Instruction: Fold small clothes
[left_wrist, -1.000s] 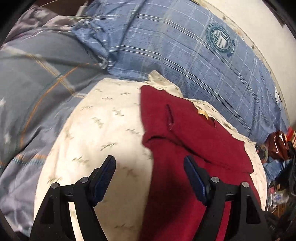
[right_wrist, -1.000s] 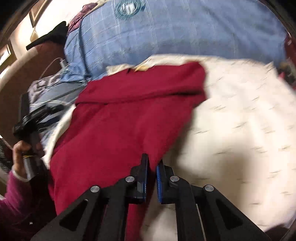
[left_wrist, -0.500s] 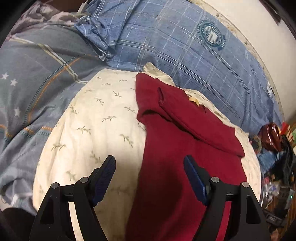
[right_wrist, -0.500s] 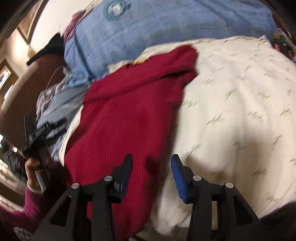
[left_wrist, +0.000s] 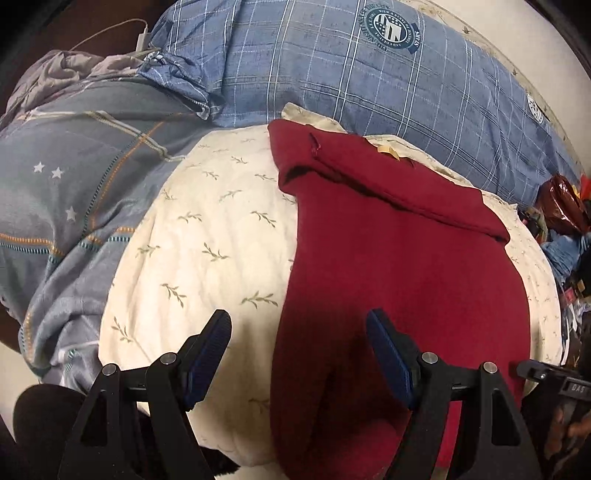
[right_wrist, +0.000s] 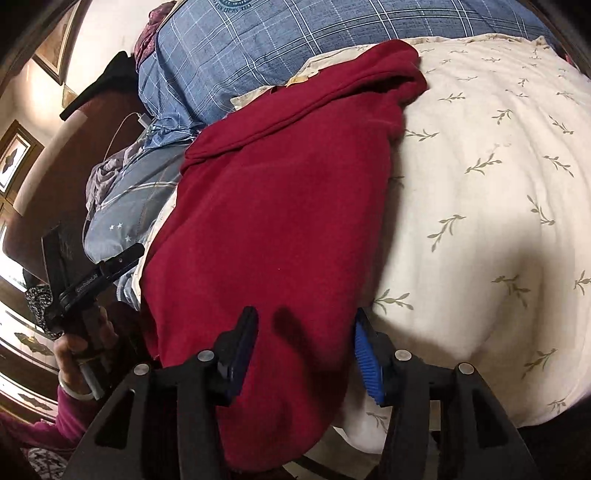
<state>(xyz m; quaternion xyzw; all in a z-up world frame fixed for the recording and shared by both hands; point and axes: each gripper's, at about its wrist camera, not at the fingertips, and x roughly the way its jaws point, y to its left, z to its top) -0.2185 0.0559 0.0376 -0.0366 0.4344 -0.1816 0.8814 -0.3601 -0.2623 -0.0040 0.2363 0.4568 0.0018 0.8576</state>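
Observation:
A dark red garment (left_wrist: 399, 280) lies lengthwise on a cream leaf-print cushion (left_wrist: 207, 243), its far end folded back over itself. It also shows in the right wrist view (right_wrist: 280, 206), hanging over the cushion's (right_wrist: 480, 192) near edge. My left gripper (left_wrist: 297, 354) is open and empty above the garment's left edge. My right gripper (right_wrist: 304, 350) is open and empty, its jaws either side of the garment's near end. The right gripper's body (left_wrist: 554, 380) shows at the left view's lower right; the left gripper (right_wrist: 96, 280) is hand-held at the right view's left.
A blue plaid pillow (left_wrist: 369, 81) lies behind the cushion. A grey-blue quilt with stars (left_wrist: 74, 184) lies to the left. A white charger cable (left_wrist: 122, 33) runs at the far left. Clutter (left_wrist: 561, 214) sits at the right edge.
My right gripper has opened from shut and let go of the red garment. Both grippers have drawn back toward the near edge of the cushion.

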